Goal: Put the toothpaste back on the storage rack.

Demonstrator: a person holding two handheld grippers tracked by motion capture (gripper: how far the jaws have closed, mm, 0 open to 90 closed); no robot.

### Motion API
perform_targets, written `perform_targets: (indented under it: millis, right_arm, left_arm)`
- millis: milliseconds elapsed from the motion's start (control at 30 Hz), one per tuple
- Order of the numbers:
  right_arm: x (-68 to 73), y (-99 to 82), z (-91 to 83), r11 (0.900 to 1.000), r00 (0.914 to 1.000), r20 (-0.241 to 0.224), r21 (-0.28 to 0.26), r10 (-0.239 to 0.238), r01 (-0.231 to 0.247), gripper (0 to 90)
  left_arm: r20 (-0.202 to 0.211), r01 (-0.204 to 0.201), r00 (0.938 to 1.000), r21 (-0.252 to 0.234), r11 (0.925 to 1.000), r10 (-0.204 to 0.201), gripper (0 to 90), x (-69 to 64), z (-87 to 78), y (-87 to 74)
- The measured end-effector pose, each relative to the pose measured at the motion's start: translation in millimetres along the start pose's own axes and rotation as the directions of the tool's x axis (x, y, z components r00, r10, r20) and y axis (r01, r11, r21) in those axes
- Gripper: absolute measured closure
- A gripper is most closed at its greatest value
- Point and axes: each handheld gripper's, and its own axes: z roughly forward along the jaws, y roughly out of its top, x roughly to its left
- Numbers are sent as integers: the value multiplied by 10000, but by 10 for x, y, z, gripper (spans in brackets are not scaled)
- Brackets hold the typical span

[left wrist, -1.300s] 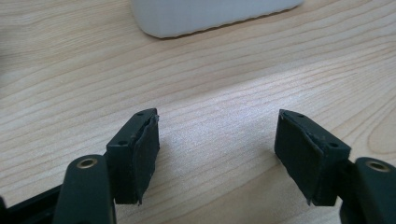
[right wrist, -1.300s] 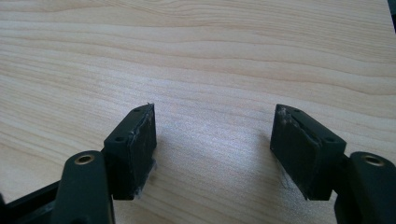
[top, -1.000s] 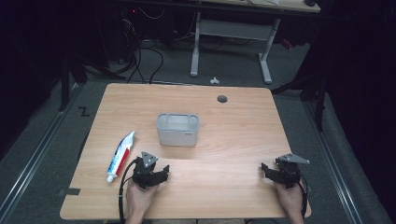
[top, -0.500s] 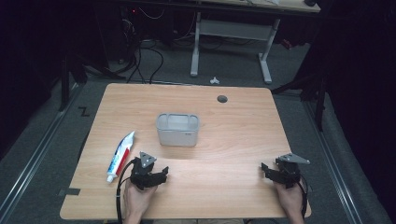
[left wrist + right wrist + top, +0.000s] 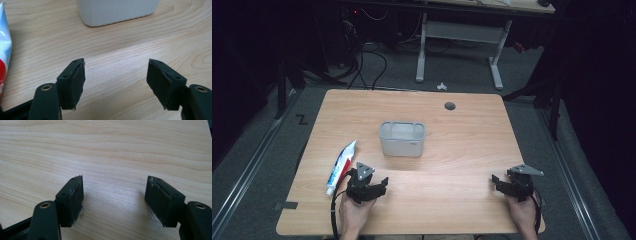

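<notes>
Left tool [image 5: 379, 186] and right tool [image 5: 498, 181] both hand-held low over the bench [image 5: 462, 135] near edge, jaws spread wide, gripping nothing.

A light wooden table [image 5: 462, 145] with a round cable hole [image 5: 450, 106] near its far edge stands on grey carpet [image 5: 272, 165]. Beyond it, a white-legged desk frame [image 5: 459, 45] and tangled black cables [image 5: 362, 65] sit in a dark, dim room.

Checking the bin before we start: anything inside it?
From the high view the bin looks empty: pale interior, with what may be a divider near its right end. The floor behind the near wall is hidden, and the left gripper view shows just its outer wall.
</notes>
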Motion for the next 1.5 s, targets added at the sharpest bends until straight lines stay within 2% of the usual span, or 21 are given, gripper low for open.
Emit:
perform_targets:
  millis: [367,467,800,933,1333,1500]
  right_arm:
    - [0,0,0,10000,10000,4,0,-8,8,314]
    - [1,0,0,10000,10000,4,1,-5,5,314]
    - [0,0,0,10000,10000,13,3,-30,30,314]
    - [1,0,0,10000,10000,10,0,-17,17,314]
    - [0,0,0,10000,10000,-2,0,-3,3,314]
    - [1,0,0,10000,10000,-2,2,-3,3,313]
  left_arm:
    - [-99,90,9999,-136,9999,-91,332,75,-130,34]
    - [-199,85,9998,133,9999,-82,356,116,-176,53]
    - [-393,351,9986,139,9993,-346,333,288,-312,65]
    - [-656,482,9968,249,9985,-464,330,357,-336,76]
    - [-1138,712,9911,189,9973,-686,324,544,-464,148]
    - [-1414,702,9880,564,9959,-616,315,646,-468,190]
